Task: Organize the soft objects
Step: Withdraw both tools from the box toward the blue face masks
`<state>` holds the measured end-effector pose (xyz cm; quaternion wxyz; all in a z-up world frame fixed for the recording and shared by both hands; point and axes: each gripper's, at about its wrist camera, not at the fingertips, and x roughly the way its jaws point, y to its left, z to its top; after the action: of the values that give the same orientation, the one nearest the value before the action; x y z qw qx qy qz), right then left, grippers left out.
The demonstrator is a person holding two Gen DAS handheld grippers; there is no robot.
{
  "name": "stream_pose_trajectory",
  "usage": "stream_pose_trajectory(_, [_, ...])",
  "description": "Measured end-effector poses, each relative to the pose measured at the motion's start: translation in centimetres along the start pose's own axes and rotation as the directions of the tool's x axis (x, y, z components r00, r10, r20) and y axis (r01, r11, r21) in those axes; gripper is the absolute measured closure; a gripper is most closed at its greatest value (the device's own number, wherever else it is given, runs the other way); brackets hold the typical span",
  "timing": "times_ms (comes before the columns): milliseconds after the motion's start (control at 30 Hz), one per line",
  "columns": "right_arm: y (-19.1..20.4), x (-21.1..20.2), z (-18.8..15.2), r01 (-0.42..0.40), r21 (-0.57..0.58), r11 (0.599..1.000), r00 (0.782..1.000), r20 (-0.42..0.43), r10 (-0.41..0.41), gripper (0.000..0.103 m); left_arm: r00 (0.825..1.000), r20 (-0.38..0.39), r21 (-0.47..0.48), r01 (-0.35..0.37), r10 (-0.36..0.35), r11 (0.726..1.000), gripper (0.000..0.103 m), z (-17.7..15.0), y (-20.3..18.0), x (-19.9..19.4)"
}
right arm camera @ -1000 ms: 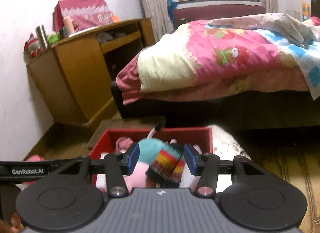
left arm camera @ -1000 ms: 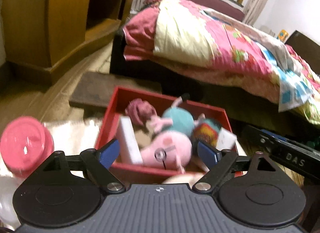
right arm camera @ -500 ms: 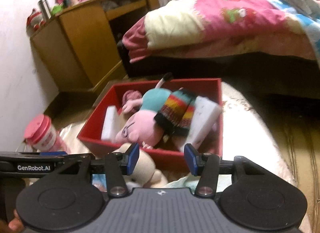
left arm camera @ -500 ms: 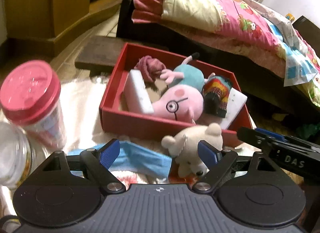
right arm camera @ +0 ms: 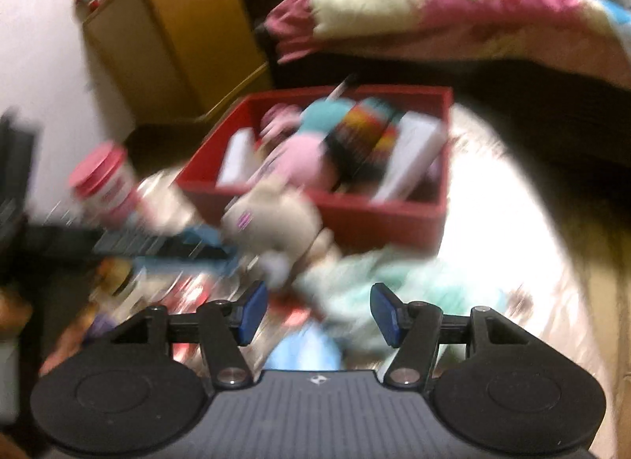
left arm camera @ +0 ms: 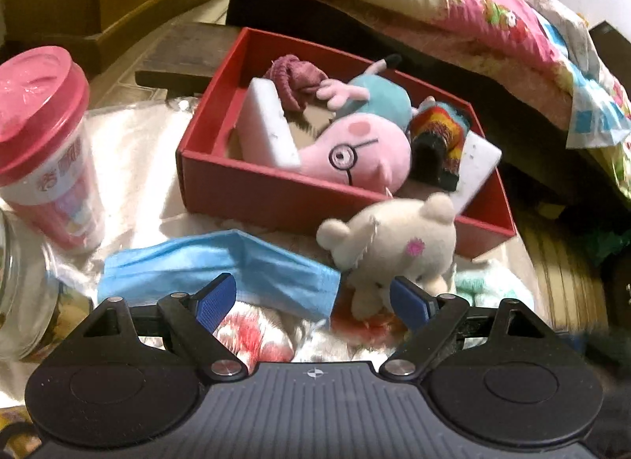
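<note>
A red box holds a pink pig plush, a striped knit sock, a maroon knit piece and white foam blocks. In front of it lie a cream teddy bear, a blue face mask and a mint-green cloth. My left gripper is open and empty, just short of the mask and bear. My right gripper is open and empty above the mint cloth; its view is blurred.
A pink-lidded cup and a glass jar stand at the left on the white cloth. A bed with a pink quilt lies behind the box. A wooden cabinet stands at the back left.
Both grippers have tilted down and drawn back from the box. The striped sock the right gripper held now lies in the box. The bear, mask and mint cloth have come into view.
</note>
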<state>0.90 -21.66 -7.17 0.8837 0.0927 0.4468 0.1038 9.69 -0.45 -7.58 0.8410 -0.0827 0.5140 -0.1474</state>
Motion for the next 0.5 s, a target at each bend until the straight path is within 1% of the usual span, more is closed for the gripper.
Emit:
stream_pose_trajectory(67, [0.8, 0.1, -1.4, -0.024, -0.030, 0.999, 0.999, -0.039, 0.023, 0.069, 1.000, 0.019, 0.000, 0.003, -0.003, 1.000, 0.020, 0.5, 0.1, -0.1])
stream_pose_trajectory(167, [2.1, 1.6, -3.2, -0.010, -0.119, 0.993, 0.995, -0.095, -0.002, 0.069, 0.999, 0.024, 0.009, 0.033, -0.033, 0.999, 0.019, 1.4, 0.4, 0.2])
stream_pose_trajectory(233, [2.6, 2.5, -4.1, 0.012, -0.170, 0.985, 0.993, -0.114, -0.032, 0.069, 0.999, 0.040, 0.035, -0.002, 0.000, 0.999, 0.018, 1.7, 0.4, 0.9])
stream_pose_trajectory(300, [2.3, 3.3, -4.5, 0.012, -0.168, 0.986, 0.989, -0.141, -0.036, 0.069, 0.998, 0.057, 0.068, -0.034, 0.030, 0.997, 0.011, 1.7, 0.3, 1.7])
stream_pose_trajectory(400, [2.0, 3.9, -4.9, -0.004, -0.160, 0.987, 0.985, -0.172, -0.023, 0.069, 0.996, 0.082, 0.098, -0.053, 0.046, 0.994, 0.011, 1.9, 0.6, 2.0])
stream_pose_trajectory(467, [2.0, 3.9, -4.8, -0.002, -0.163, 0.987, 0.982, -0.184, -0.029, 0.069, 0.995, 0.098, 0.088, -0.033, 0.025, 0.996, 0.012, 2.2, 0.8, 1.5])
stream_pose_trajectory(500, [1.9, 3.9, -4.8, -0.013, -0.158, 0.987, 0.982, -0.187, -0.017, 0.069, 0.995, 0.102, 0.088, -0.032, 0.023, 0.996, 0.012, 2.2, 0.9, 1.4])
